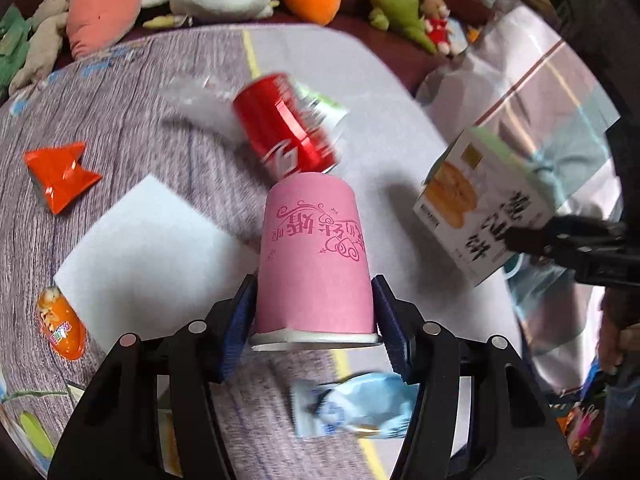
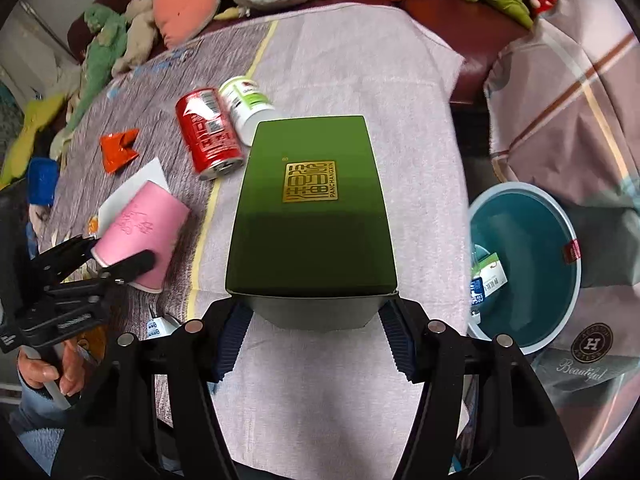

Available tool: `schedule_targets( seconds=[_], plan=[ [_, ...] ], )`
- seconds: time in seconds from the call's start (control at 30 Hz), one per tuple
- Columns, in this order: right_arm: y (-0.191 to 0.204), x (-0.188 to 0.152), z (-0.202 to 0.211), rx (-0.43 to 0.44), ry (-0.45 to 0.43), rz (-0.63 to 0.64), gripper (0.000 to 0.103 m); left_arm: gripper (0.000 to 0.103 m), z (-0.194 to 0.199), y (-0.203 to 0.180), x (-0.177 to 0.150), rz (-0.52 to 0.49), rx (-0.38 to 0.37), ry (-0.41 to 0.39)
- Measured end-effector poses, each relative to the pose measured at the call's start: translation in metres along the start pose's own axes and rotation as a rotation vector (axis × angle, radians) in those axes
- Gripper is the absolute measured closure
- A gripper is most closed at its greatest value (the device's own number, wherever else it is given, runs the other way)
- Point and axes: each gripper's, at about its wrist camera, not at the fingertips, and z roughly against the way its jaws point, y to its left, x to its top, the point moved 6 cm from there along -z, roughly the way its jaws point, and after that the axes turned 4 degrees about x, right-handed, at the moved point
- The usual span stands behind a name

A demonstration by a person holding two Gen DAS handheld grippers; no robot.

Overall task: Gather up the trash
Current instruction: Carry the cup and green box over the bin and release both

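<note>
Claws two – left claw [image 1: 314, 332] gripping one pink cup [image 1: 314, 256], right claw [image 2: 316, 336] clamping one green box [image 2: 310, 208].

The right claw [image 2: 316, 332] clamps the near end of a dark green box [image 2: 310, 208] with a gold seal, held above the cloth-covered desk [image 2: 360, 80]. At the left, the left claw [image 2: 116, 254] closes around a pink paper cup [image 2: 140, 236] lying on its side. Farther off lie a red can [image 2: 208, 134] and a white bottle [image 2: 246, 102], touching. At the right stands a teal bin [image 2: 532, 264].
</note>
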Motion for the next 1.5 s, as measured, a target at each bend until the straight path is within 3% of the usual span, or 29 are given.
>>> schedule_targets(
  seconds=[0.17,0.3,0.5,0.77,0.97,1.3,1.5],
  plan=[
    [-0.039,-0.006,0.015,0.001,-0.048,-0.064,0.045,0.044,0.005,-0.041,0.011,-0.051,-0.028,-0.028],
    [-0.088,-0.013,0.036,-0.047,-0.102,-0.13,0.045,0.044,-0.003,-0.079,0.017,-0.097,-0.055,-0.024],
    [-0.164,-0.035,0.058,-0.112,-0.154,-0.243,0.045,0.044,-0.027,-0.144,0.025,-0.163,-0.116,0.014],
    [-0.23,-0.054,0.061,-0.157,-0.169,-0.32,0.045,0.044,-0.058,-0.219,0.035,-0.269,-0.139,0.06],
    [-0.253,-0.045,0.049,-0.192,-0.168,-0.298,0.039,0.044,-0.084,-0.252,0.039,-0.297,-0.152,0.099],
    [-0.267,-0.045,0.03,-0.18,-0.142,-0.3,0.037,0.043,-0.117,-0.274,0.043,-0.316,-0.143,0.149],
    [-0.276,-0.049,0.033,-0.199,-0.133,-0.307,0.03,0.043,-0.129,-0.287,0.041,-0.336,-0.144,0.167]
  ],
)
